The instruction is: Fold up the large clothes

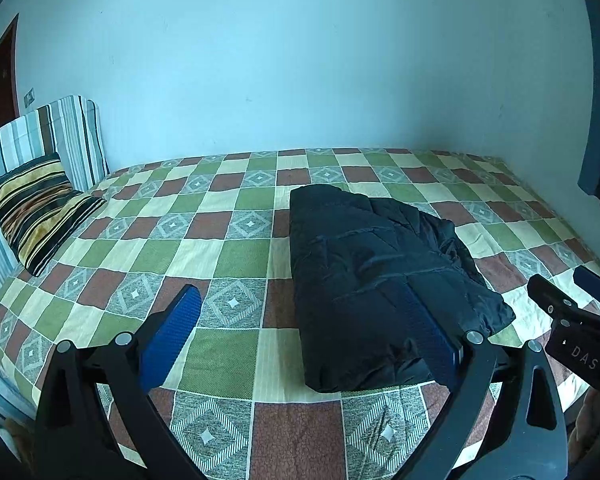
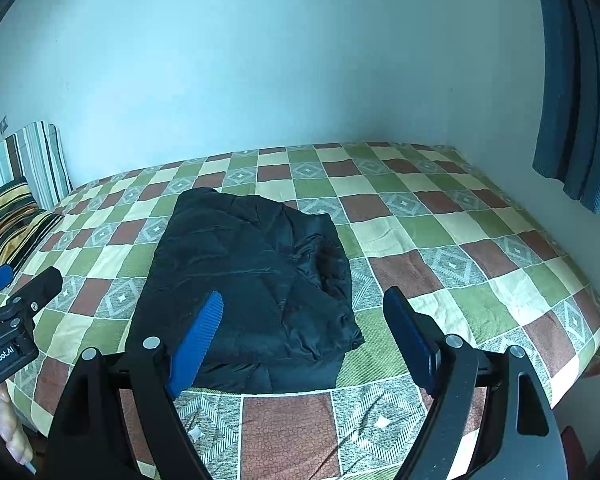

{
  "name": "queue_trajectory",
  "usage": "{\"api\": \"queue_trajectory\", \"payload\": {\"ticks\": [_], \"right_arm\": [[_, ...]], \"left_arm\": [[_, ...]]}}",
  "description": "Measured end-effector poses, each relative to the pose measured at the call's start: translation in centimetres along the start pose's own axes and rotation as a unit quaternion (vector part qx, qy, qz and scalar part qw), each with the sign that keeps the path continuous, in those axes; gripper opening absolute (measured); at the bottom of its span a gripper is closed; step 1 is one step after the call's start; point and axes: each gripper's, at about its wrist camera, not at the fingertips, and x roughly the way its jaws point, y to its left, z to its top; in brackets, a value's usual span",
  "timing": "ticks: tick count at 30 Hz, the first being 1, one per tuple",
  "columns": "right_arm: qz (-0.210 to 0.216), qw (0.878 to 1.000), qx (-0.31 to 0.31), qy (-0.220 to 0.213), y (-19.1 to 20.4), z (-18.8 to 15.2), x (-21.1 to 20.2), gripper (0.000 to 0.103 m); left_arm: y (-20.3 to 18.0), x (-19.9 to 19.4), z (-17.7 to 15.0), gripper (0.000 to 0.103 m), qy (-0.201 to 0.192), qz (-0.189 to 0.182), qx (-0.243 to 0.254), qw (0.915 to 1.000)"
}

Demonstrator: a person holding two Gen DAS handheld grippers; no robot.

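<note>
Left hand-held gripper point(image 1: 300, 336), right hand-held gripper point(image 2: 304, 340) agape; folded jacket point(image 2: 252, 272) just ahead.

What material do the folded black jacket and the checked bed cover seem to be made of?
Folded black padded jacket: probably a smooth synthetic shell such as nylon or polyester, judging by its slight sheen, stitched quilt lines and puffy bulk.
Green, brown and cream checked bed cover: seemingly a matte woven or fleecy textile; the squares show woven diamond patterns and no shine.

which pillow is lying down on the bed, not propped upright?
The yellow-and-black striped pillow, resting on the quilt. The grey-striped cushions behind it stand upright.
</note>
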Motion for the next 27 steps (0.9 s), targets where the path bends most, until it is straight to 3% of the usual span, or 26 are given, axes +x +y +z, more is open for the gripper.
{"api": "queue_trajectory", "payload": {"ticks": [27], "right_arm": [[0.001, 1.0, -0.006, -0.006, 0.81, 0.08, -0.49, 0.081]], "left_arm": [[0.02, -0.51, 0.21, 0.099, 0.0, -0.002, -0.005, 1.0]]}}
